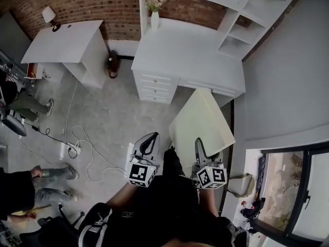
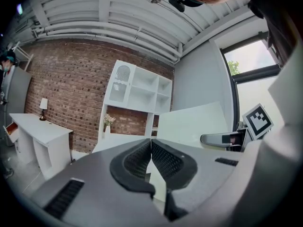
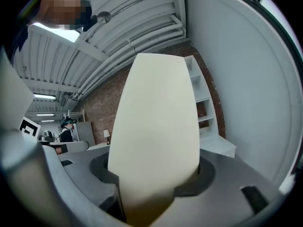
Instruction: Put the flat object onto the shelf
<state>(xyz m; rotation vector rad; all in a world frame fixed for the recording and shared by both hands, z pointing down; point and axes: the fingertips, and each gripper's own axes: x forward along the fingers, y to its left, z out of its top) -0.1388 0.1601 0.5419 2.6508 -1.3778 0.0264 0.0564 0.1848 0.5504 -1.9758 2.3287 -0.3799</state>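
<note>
Cream board [image 1: 201,122] in right hand-held gripper [image 1: 199,144]

The right gripper [image 3: 155,176] had its jaws closed against both sides of the flat board [image 3: 156,122], a cream panel that rose from 6 o'clock almost to 12 o'clock and filled the middle of the picture. At 3 o'clock, just past the board's edge, stood a white shelf unit [image 3: 202,105] with a white desk top [image 3: 221,146] below it. A brick wall [image 3: 97,111] ran behind toward 9 o'clock, where a small lamp [image 3: 106,135] and a person [image 3: 66,129] showed (both tiny, no detail). Ceiling beams [image 3: 118,27] crossed at 11 o'clock.
</note>
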